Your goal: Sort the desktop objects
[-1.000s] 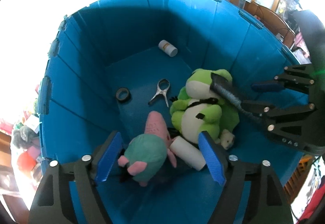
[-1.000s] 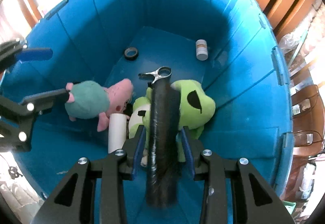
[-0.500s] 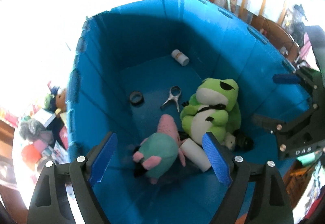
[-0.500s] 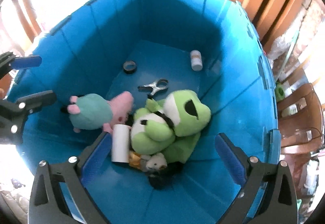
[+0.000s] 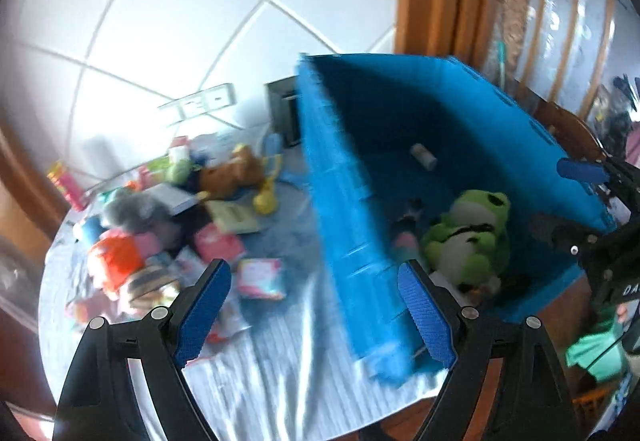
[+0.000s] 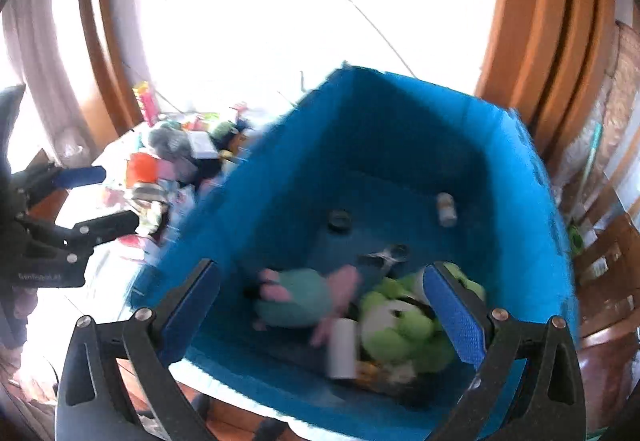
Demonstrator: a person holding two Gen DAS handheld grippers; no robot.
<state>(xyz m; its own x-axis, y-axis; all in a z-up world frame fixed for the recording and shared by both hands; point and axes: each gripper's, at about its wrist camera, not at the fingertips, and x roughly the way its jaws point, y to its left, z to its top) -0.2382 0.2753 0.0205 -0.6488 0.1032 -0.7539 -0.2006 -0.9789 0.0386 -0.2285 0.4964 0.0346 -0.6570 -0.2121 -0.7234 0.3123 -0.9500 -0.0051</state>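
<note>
A blue folding crate (image 5: 348, 225) (image 6: 400, 145) holds a green frog plush (image 5: 468, 237) (image 6: 404, 321), a teal and pink pig plush (image 6: 300, 297), a white roll (image 6: 342, 347), metal clippers (image 6: 386, 255), a black tape ring (image 6: 340, 220) and a small white bottle (image 5: 424, 157) (image 6: 446, 208). My left gripper (image 5: 316, 317) is open and empty, above the crate's left wall. My right gripper (image 6: 320, 317) is open and empty, above the crate's near side. Both views are blurred.
Left of the crate, a pile of plush toys, packets and boxes (image 5: 168, 225) (image 6: 168, 169) lies on a striped cloth (image 5: 280, 373). Wooden furniture (image 6: 532, 21) stands behind the crate. The other gripper shows at each view's edge (image 5: 600, 225) (image 6: 60, 217).
My right gripper opened and dropped the dark cylinder into the crate, then drew back. My left gripper has pulled up and swung left, bringing the toy pile into view.
</note>
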